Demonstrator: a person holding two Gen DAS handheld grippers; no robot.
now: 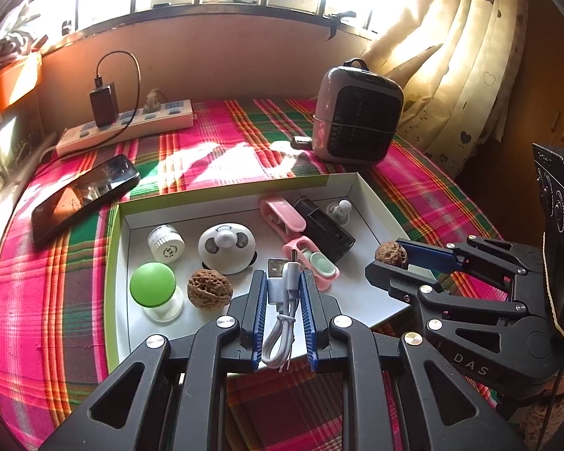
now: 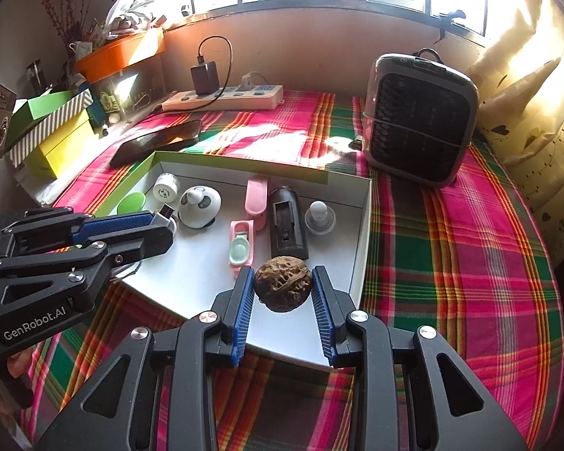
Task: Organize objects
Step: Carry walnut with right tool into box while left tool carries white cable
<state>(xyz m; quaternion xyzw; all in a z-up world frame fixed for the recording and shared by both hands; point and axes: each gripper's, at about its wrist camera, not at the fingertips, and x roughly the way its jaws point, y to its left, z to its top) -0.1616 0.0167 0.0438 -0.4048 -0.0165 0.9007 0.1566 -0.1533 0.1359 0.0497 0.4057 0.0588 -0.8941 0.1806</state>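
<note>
The left gripper (image 1: 282, 282) is clenched on a coiled white USB cable (image 1: 280, 312), its plugs poking out past the fingertips above the near edge of the white tray (image 1: 361, 293). The right gripper (image 2: 282, 282) grips a brown walnut (image 2: 283, 288) between its blue pads (image 2: 242, 312), held over the tray's near right corner. Inside the tray, along the near left side, a green-capped jar (image 1: 152, 288) stands just beside a second walnut (image 1: 209, 292). Behind these sit a small white jar (image 1: 166, 243) and a panda-faced round case (image 1: 227, 248). Toward the middle lies a pink holder with a mint insert (image 1: 312, 263), then a black rectangular device (image 1: 325, 227) and a pink clip (image 1: 282, 215) nearer the far wall, with a grey-and-white bulb-shaped item (image 1: 340, 210) in the far right corner. The tray rests on a plaid tablecloth (image 1: 49, 293). Beyond its far left corner lies a black phone (image 1: 84, 197); near the cloth's far edge stand a white power strip (image 1: 131, 124) with a black charger (image 1: 103, 103) plugged in, and on the right a grey portable fan (image 1: 357, 112).
</note>
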